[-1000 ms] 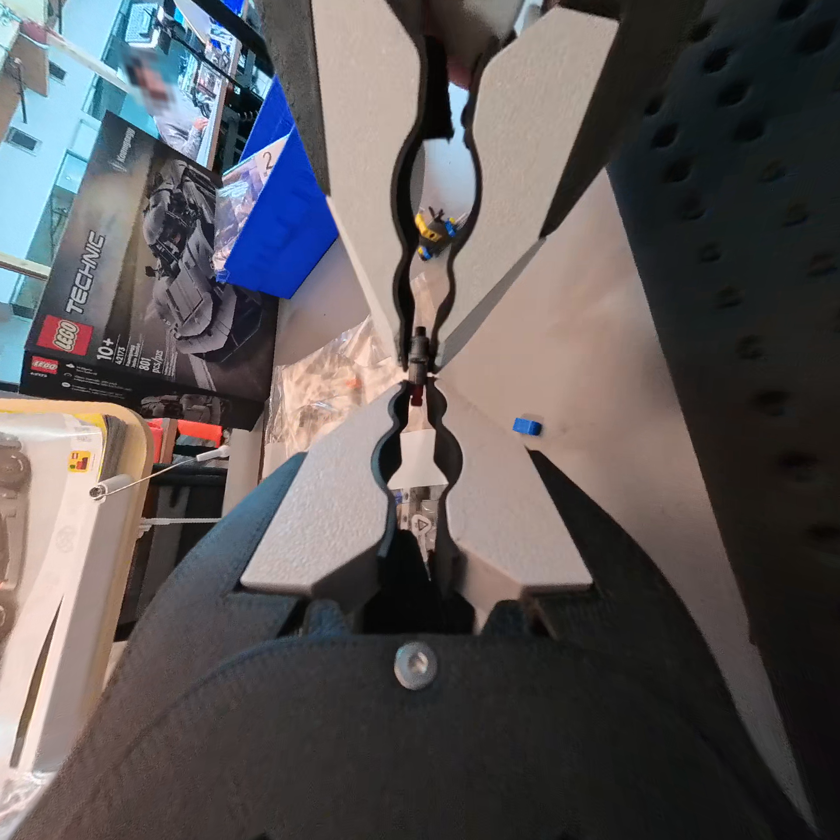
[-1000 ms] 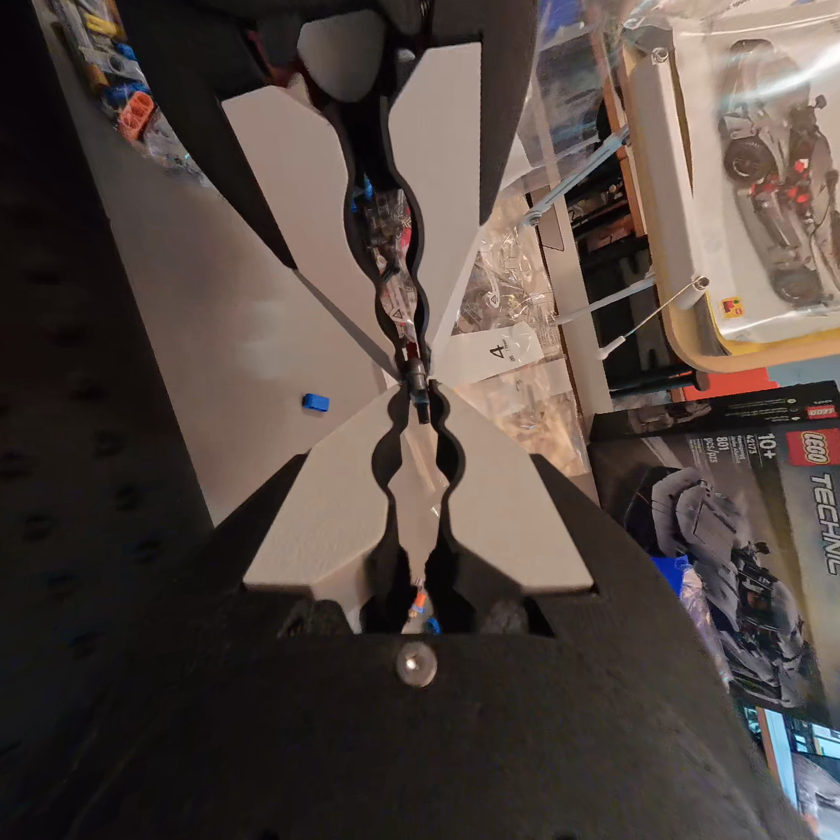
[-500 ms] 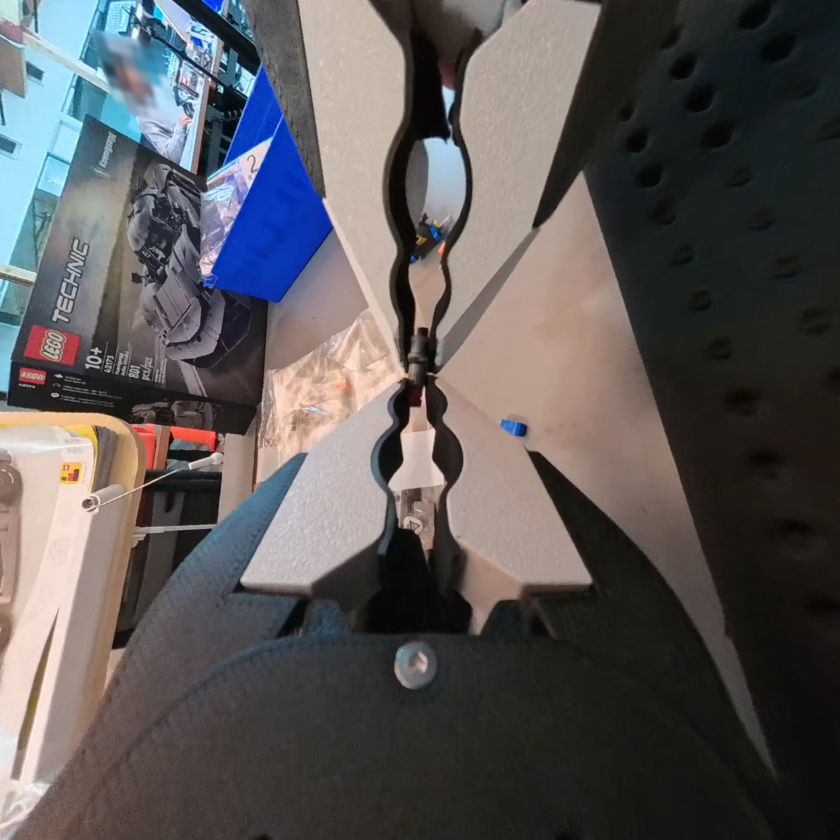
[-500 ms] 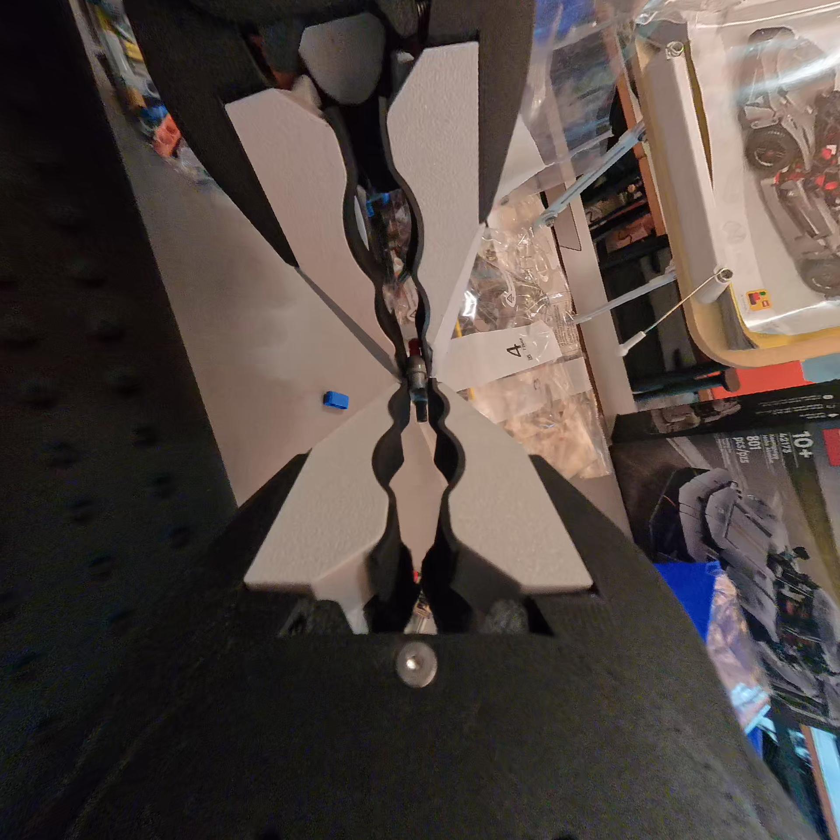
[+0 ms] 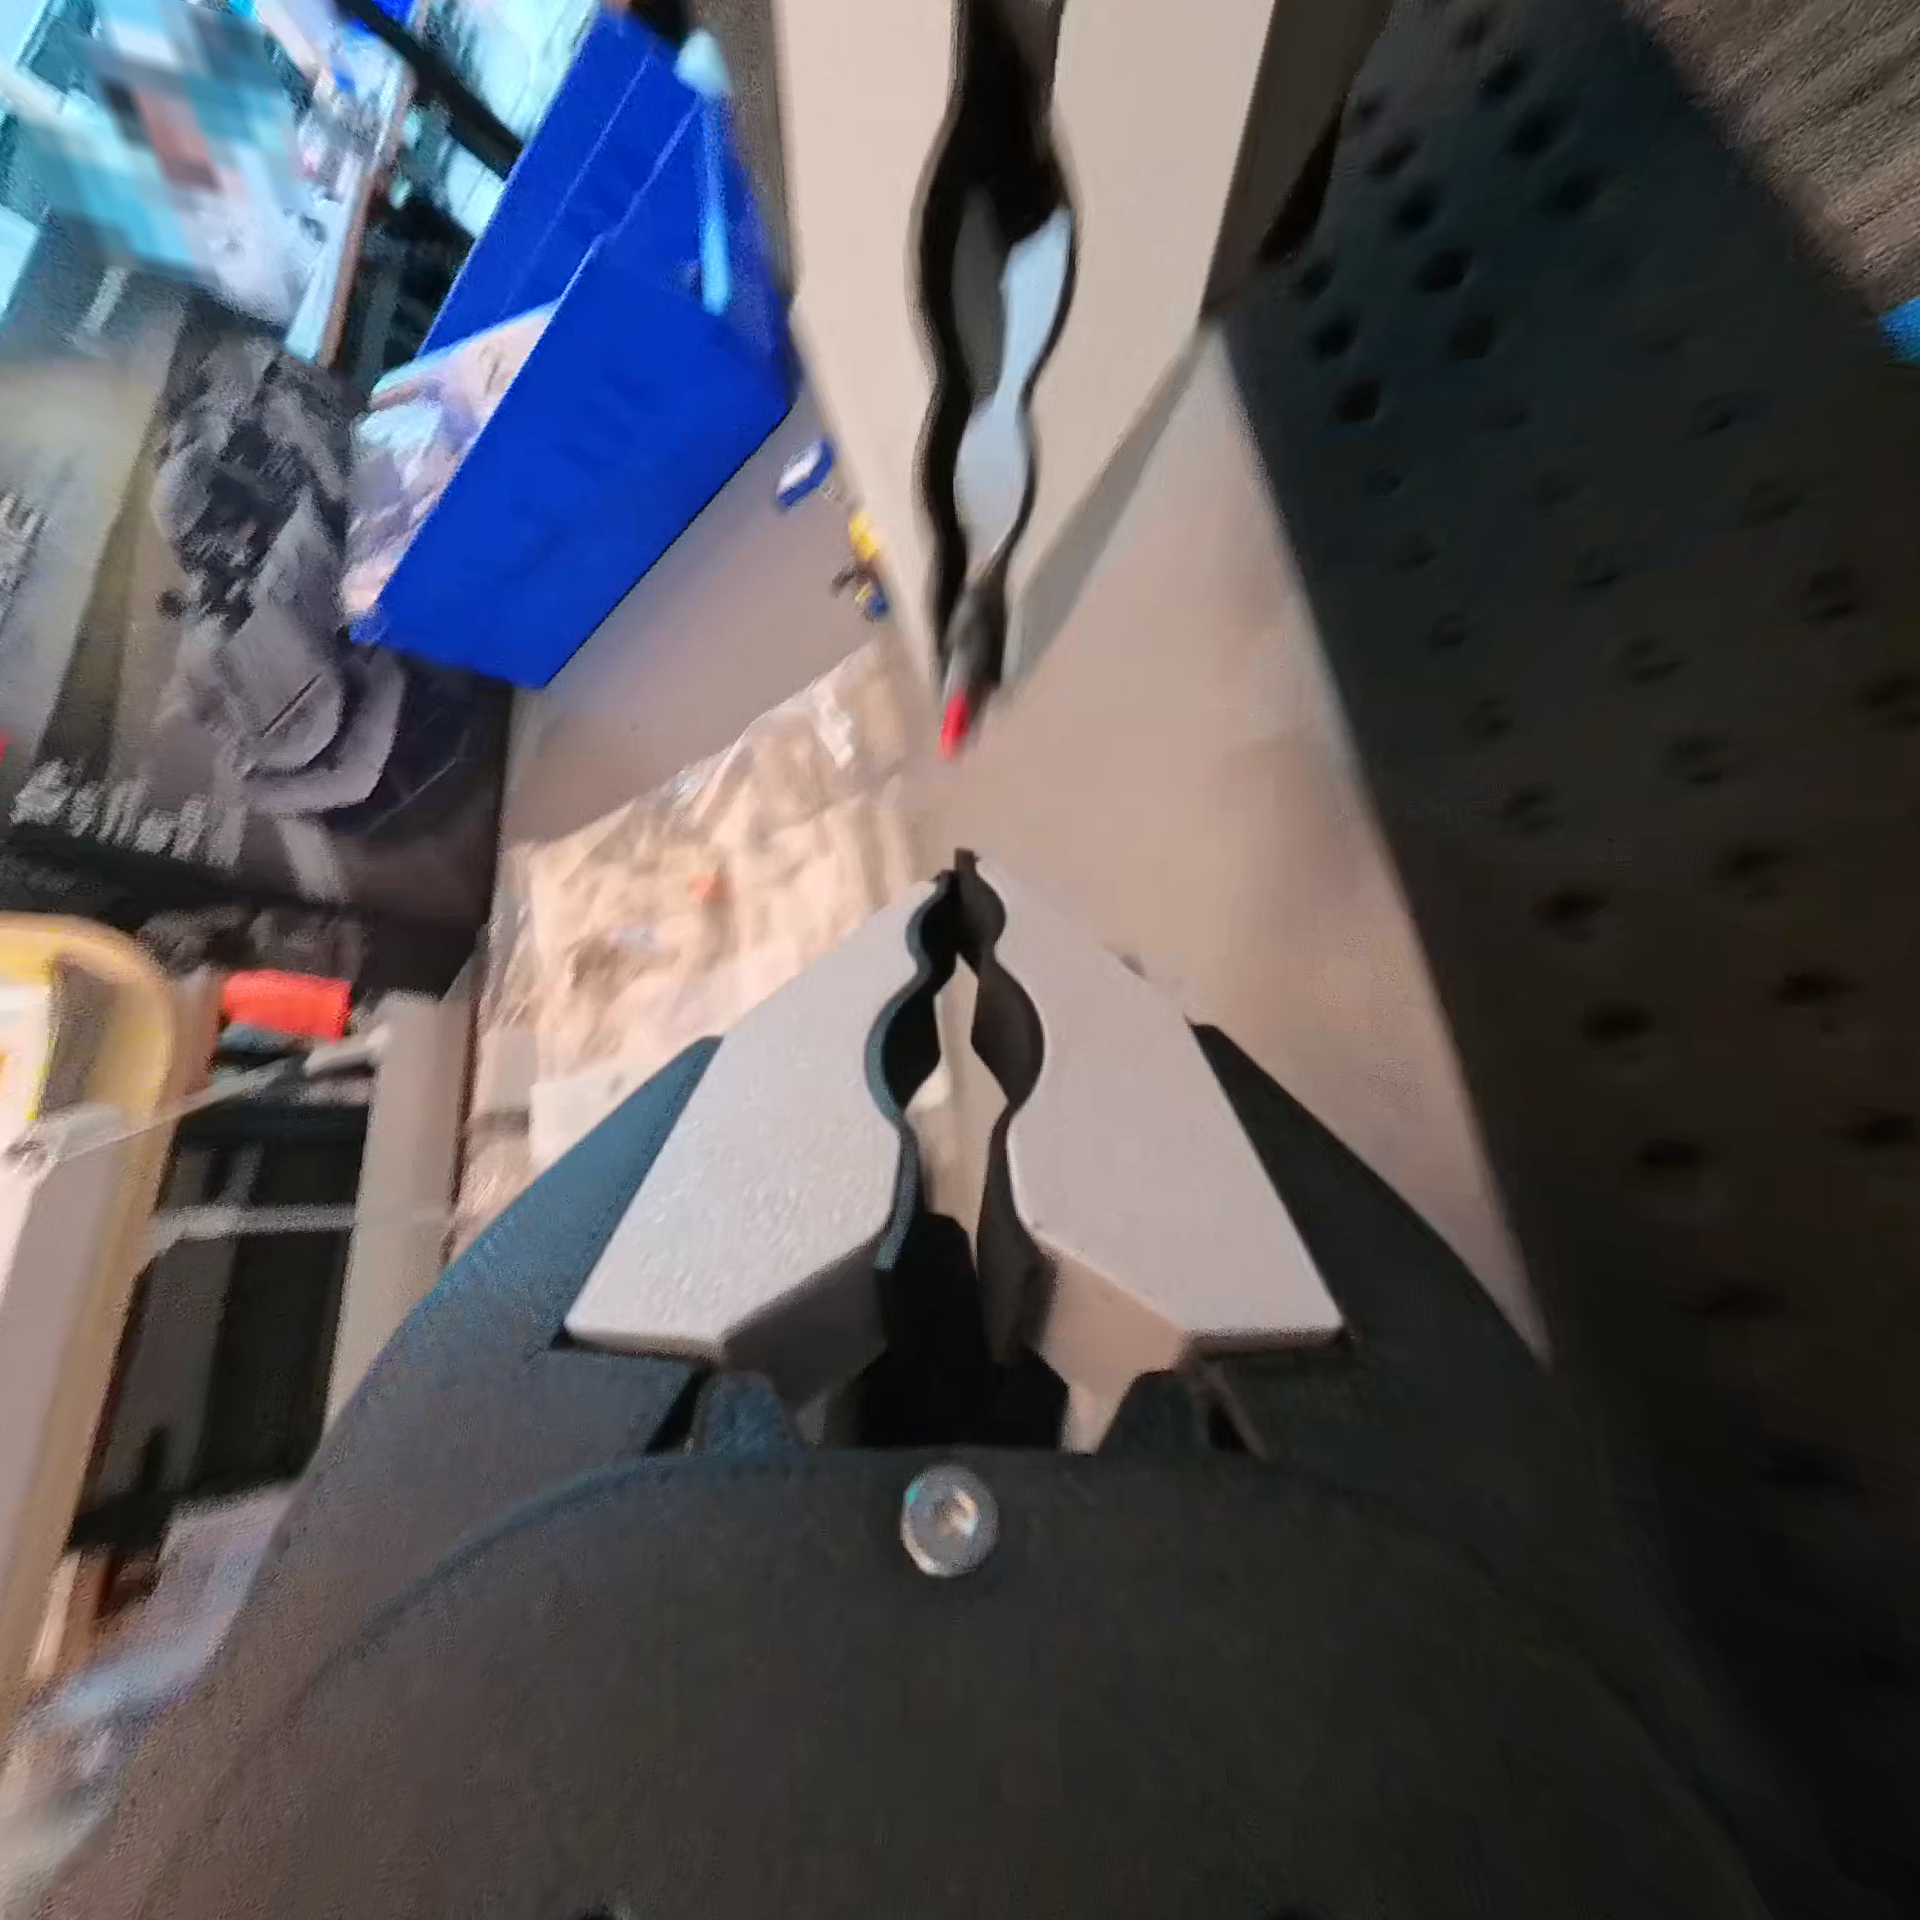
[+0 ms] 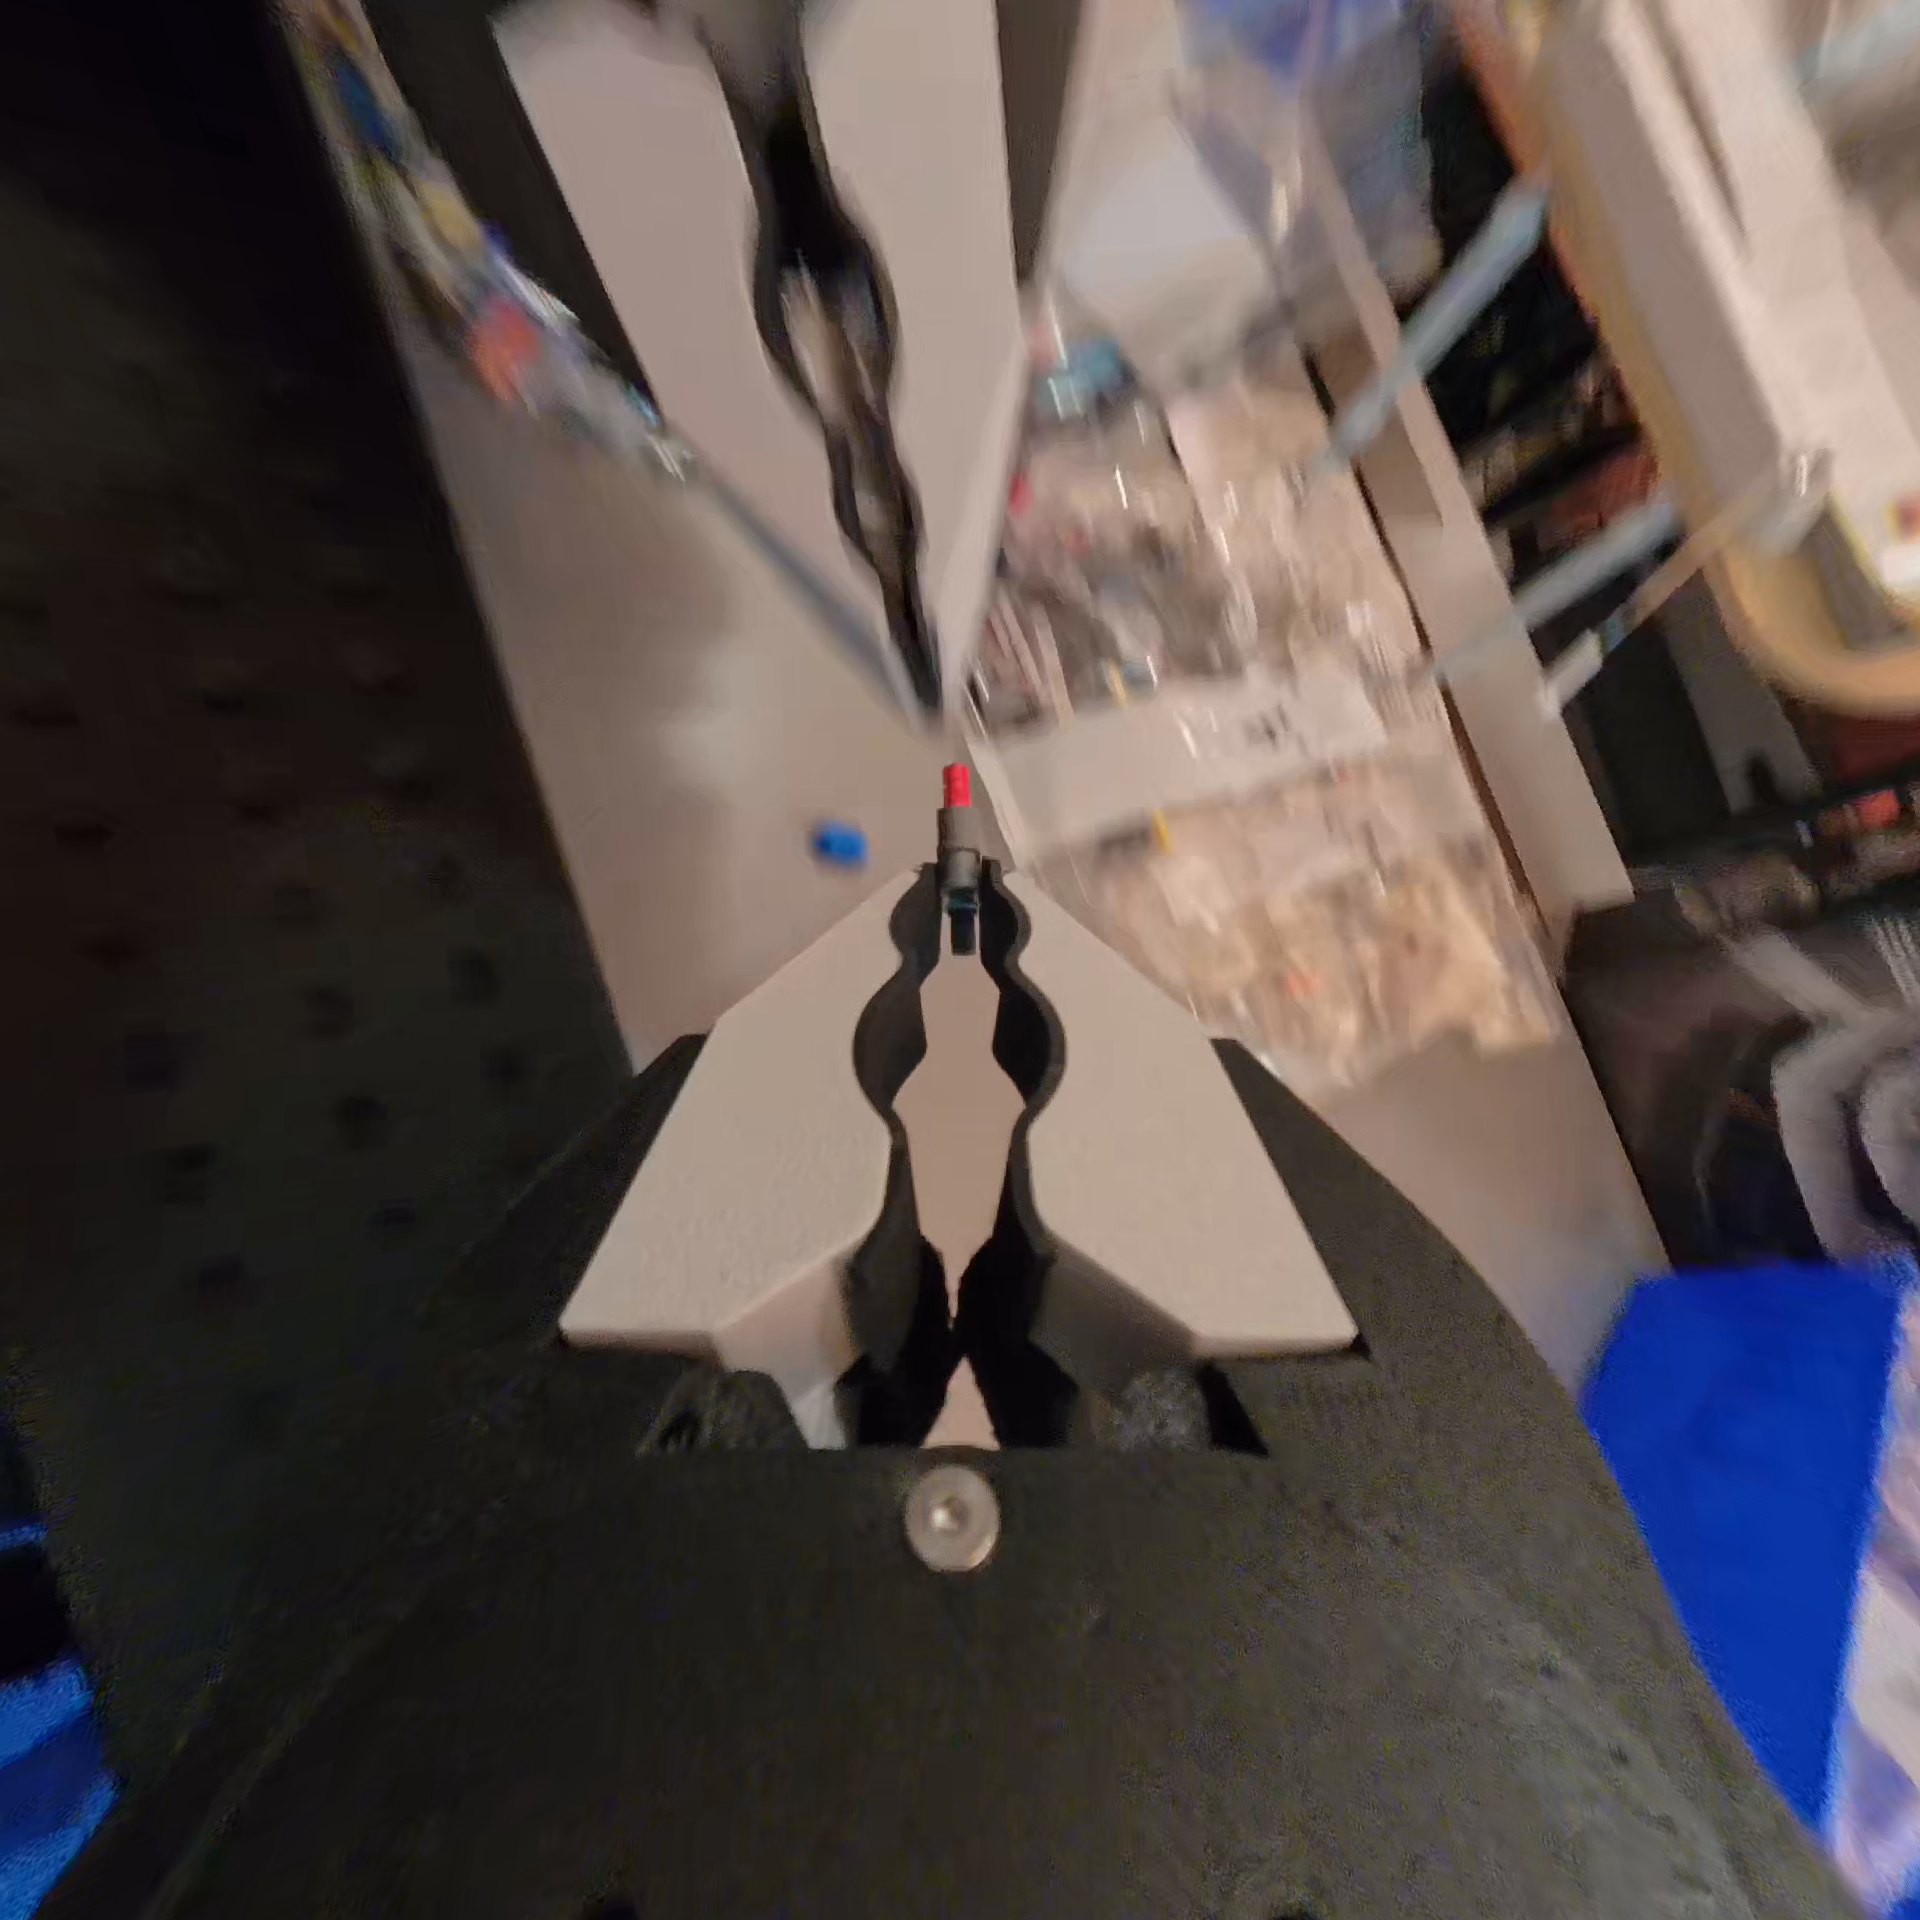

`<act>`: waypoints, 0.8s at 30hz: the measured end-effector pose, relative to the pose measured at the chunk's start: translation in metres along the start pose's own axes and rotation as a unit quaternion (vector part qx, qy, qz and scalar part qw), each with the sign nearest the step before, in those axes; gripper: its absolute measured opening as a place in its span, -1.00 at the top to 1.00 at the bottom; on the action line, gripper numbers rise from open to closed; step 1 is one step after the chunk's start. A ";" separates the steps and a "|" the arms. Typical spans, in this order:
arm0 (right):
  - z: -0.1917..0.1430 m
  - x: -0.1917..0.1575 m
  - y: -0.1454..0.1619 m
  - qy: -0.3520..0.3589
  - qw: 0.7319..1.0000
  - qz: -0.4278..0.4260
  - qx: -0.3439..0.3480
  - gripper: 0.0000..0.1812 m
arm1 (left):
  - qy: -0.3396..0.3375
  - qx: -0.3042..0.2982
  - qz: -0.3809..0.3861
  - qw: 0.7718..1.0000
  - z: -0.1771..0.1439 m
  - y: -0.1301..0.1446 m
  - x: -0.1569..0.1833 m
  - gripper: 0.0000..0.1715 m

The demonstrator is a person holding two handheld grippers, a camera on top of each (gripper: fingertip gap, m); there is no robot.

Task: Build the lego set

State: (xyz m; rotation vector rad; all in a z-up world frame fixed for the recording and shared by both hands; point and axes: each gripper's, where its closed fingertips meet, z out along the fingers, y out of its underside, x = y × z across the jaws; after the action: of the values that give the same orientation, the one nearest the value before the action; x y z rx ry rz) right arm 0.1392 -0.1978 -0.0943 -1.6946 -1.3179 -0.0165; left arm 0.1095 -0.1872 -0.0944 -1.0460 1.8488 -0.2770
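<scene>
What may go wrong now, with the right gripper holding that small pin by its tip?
1. The right gripper pinches the pin only at its fingertips, with most of the pin sticking out; a knock could make it drop onto the table.
2. Both views are blurred, so the motion seems fast, which may loosen such a small grip.
3. The left gripper is near; they might collide.

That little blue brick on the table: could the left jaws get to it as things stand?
Probably yes. The blue brick lies alone on bare table, nothing on it. But the left gripper looks shut, and the right gripper holding the red-tipped pin is close by.
</scene>
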 end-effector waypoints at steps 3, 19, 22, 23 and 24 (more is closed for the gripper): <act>-0.021 0.007 -0.008 -0.033 0.993 0.076 0.086 0.95 | 0.004 0.070 -0.066 0.995 -0.014 -0.013 -0.015 1.00; 0.018 -0.005 -0.001 -0.078 0.992 0.085 0.053 0.94 | 0.053 0.037 -0.072 0.995 0.019 -0.002 0.007 0.86; 0.020 -0.010 -0.005 -0.079 0.993 0.065 0.050 0.94 | 0.054 0.035 -0.066 0.996 0.021 -0.004 0.010 0.84; 0.021 -0.010 -0.004 -0.076 0.995 0.057 0.040 0.94 | 0.061 0.034 -0.065 0.995 0.022 -0.003 0.013 0.90; 0.021 -0.011 -0.003 -0.074 0.996 0.048 0.031 0.94 | 0.060 0.032 -0.061 0.996 0.023 -0.002 0.014 0.90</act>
State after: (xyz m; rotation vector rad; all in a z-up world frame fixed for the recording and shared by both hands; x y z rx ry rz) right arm 0.1217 -0.1915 -0.1095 -1.7306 -1.3296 0.2074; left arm 0.1275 -0.1934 -0.1135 -1.1201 1.8724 -0.4769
